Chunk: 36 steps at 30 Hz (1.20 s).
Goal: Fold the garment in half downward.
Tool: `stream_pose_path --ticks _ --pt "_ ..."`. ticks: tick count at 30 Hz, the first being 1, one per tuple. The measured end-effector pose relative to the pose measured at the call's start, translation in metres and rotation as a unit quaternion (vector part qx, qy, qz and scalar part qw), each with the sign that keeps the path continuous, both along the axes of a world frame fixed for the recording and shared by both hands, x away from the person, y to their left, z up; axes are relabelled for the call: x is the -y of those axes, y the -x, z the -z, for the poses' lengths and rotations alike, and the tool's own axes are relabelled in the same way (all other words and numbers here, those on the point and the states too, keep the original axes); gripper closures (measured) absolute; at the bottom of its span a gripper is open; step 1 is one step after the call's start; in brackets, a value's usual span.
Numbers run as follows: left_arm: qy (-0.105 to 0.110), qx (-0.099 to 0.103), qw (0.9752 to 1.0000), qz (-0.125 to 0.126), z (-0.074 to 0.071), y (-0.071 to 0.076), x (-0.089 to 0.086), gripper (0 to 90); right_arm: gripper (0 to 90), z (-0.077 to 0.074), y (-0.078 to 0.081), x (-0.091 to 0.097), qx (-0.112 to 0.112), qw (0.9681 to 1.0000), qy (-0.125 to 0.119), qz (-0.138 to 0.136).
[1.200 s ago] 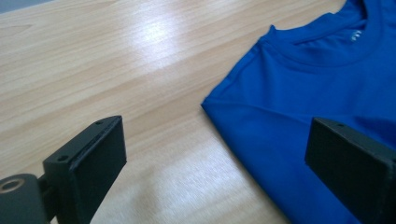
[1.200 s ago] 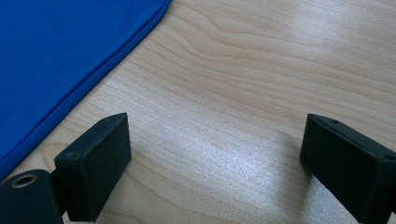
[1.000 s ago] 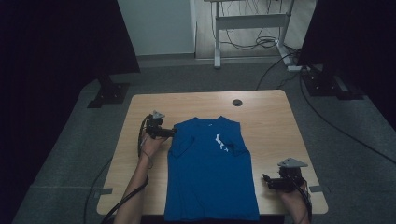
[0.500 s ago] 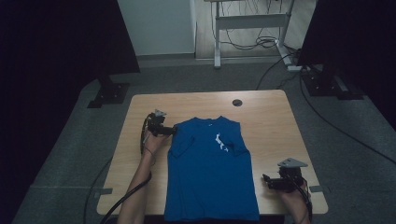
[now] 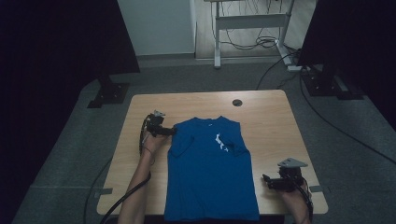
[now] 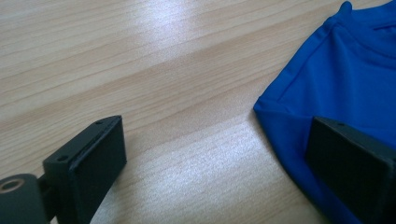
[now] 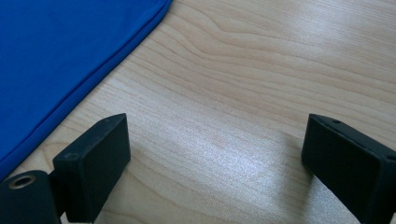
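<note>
A light wooden table [image 5: 275,121] stands on a grey carpeted floor [image 5: 187,77], with dark screens at either side and a metal desk frame [image 5: 247,23] with trailing cables beyond it; a small dark round grommet [image 5: 237,102] sits in the tabletop near its far edge. A blue sleeveless T-shirt [image 5: 210,172] lies flat along the middle of the table, neck toward the far edge and hem at the near edge, with a small white print [image 5: 220,143] on the chest; the fabric looks smooth, with a slight fold at the shoulder on the left.

The person's left forearm [image 5: 137,186] reaches up the table beside the shirt; the left gripper [image 5: 172,132] lies at that shoulder, its jaws pointing toward the cloth. In the left gripper view the jaws stand wide apart; one is over bare wood, the other is over the blue shoulder corner [image 6: 275,109], and nothing is clamped between them.

The right gripper [image 5: 266,179] rests near the table's near right corner, just beside the shirt's side edge and pointing toward it; a grey three-cornered plate [image 5: 292,163] tops it. In the right gripper view its jaws are also spread wide over bare wood, with the shirt's hemmed edge [image 7: 109,63] running ahead of them, apart from both.
</note>
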<state>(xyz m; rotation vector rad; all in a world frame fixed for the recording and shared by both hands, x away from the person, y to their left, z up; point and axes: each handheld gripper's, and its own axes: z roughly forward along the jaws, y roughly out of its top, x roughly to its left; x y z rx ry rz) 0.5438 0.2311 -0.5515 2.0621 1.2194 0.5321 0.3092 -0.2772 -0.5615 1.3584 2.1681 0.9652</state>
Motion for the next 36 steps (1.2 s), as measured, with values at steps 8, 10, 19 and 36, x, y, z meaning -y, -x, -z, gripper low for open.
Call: stream_pose_path --ticks 8,10,19,36 --pt "-0.001 0.000 1.0000 0.001 0.000 0.001 0.000 6.1 7.3 0.000 -0.007 0.005 -0.001 0.9998 -0.010 0.015" --pt "-0.001 0.001 1.0000 0.001 0.000 0.001 0.000 6.2 7.4 0.000 -0.009 0.005 0.000 0.9999 -0.008 0.014" --pt "0.000 0.001 1.0000 -0.001 0.000 0.001 0.000 6.5 10.6 -0.004 -0.021 0.001 0.014 0.9999 0.006 -0.006" --pt "0.000 0.000 1.0000 -0.004 0.000 0.002 0.000 6.4 7.5 -0.015 -0.061 -0.013 0.008 0.9998 -0.011 -0.011"
